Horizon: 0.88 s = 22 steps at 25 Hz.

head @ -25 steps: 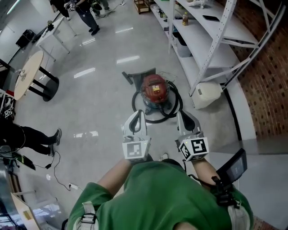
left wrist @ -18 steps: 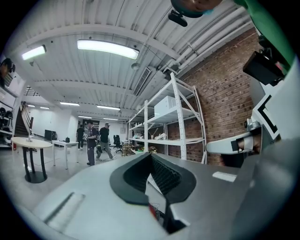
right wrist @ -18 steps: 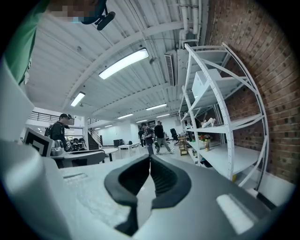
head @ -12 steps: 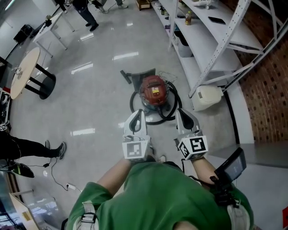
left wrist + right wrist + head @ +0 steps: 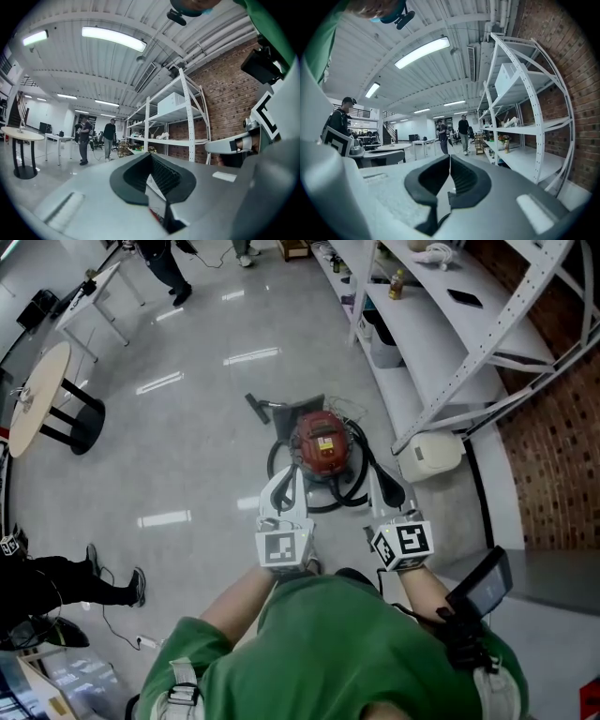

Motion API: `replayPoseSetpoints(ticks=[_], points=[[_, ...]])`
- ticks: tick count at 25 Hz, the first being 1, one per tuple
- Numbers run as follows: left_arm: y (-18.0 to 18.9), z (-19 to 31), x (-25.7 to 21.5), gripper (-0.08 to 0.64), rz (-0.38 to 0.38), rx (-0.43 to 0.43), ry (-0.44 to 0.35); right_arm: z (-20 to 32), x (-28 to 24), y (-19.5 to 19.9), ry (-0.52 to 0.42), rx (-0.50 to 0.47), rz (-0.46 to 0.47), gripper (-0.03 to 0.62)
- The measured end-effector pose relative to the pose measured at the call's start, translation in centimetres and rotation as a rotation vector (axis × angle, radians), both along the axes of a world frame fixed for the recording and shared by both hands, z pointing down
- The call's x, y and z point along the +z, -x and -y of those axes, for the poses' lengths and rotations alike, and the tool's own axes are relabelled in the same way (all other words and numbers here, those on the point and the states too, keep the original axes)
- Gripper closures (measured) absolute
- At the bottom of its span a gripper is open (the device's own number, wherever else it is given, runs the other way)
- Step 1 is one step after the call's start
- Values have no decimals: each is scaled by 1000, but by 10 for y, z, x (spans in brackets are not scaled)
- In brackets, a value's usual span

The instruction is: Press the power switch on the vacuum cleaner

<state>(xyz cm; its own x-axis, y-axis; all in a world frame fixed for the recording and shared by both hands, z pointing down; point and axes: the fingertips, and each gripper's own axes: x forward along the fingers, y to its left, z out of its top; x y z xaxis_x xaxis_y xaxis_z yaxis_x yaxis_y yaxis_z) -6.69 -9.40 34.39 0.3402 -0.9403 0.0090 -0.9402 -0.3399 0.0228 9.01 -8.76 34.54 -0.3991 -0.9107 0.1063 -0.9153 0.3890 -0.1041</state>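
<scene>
white shelving (image 5: 441, 324) right | round table (image 5: 37, 395) left | brick wall (image 5: 553, 456) far right | person (image 5: 56, 577) lower-left

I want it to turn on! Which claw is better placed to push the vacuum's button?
Probably the left claw: its shut tip is nearer the red vacuum cleaner than the right claw. Switch not visible.

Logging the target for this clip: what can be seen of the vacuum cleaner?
The vacuum is a squat canister: red domed top with a yellowish label, blue-grey base. A black hose loops round it; a dark floor nozzle lies beyond. It stands upright on the glossy floor beside white shelving.
</scene>
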Motion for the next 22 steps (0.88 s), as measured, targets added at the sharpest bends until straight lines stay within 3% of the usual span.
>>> replayPoseSetpoints(ticks=[12, 22], points=[[13, 61, 33, 555, 9, 17, 63, 62, 26, 13, 56, 33, -34, 586], [-5, 126, 64, 555, 15, -49, 126, 137, 55, -2, 107, -52, -41, 584]])
